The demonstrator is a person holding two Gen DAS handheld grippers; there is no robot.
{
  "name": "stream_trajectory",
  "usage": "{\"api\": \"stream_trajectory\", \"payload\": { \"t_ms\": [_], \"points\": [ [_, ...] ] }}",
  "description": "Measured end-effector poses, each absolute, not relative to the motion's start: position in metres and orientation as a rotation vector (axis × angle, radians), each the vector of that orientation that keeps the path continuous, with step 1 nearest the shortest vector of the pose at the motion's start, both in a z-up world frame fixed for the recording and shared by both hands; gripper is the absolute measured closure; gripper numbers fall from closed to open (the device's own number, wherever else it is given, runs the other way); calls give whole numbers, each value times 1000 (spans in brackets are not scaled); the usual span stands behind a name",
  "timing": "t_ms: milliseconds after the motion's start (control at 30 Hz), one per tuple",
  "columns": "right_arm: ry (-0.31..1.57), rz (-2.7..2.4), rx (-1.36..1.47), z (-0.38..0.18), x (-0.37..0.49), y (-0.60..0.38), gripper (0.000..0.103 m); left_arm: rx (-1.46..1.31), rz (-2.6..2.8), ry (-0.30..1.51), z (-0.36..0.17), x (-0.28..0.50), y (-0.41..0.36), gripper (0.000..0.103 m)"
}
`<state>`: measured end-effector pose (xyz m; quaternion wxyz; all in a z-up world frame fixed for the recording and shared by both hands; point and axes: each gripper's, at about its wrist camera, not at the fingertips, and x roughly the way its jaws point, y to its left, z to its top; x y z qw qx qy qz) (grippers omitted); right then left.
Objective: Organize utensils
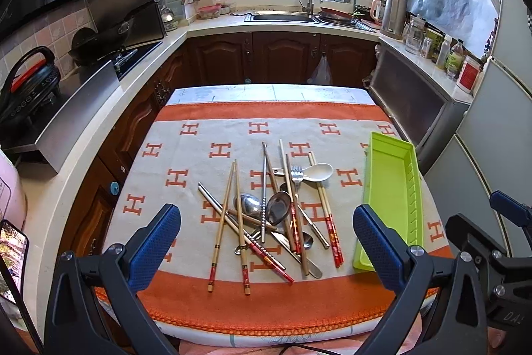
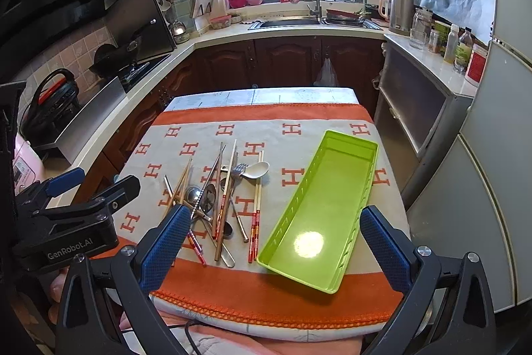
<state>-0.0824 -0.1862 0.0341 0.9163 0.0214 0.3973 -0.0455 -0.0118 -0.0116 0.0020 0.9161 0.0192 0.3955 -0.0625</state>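
Note:
A jumble of utensils (image 1: 272, 215) lies on the orange-and-grey cloth (image 1: 186, 162): wooden chopsticks with red ends (image 1: 221, 228), metal spoons (image 1: 278, 207), a fork (image 1: 297, 175) and a white ceramic spoon (image 1: 317, 172). The same utensil pile (image 2: 219, 205) shows in the right wrist view, left of an empty lime-green tray (image 2: 319, 208). In the left wrist view that green tray (image 1: 392, 198) lies at the right. My left gripper (image 1: 266, 250) hangs open above the pile's near end. My right gripper (image 2: 274, 247) stands open over the tray's near end. Neither holds anything.
The small table's near edge (image 1: 259, 330) sits just below the grippers. Dark wooden cabinets (image 1: 282, 55) and a counter with a sink (image 1: 282, 17) ring the table. A stove with pans (image 1: 99, 42) is at the left; bottles and a kettle (image 2: 400, 10) stand at the right.

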Motion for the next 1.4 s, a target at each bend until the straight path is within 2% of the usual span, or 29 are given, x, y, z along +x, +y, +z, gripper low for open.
{"api": "stream_trajectory", "payload": {
  "t_ms": [333,1400],
  "points": [
    [836,-88,74,23,-78,-197,0,28,-128,782,3,-15,-16,1],
    [872,-75,90,1,-60,-190,0,12,-94,846,-9,-5,-8,1]
  ]
}}
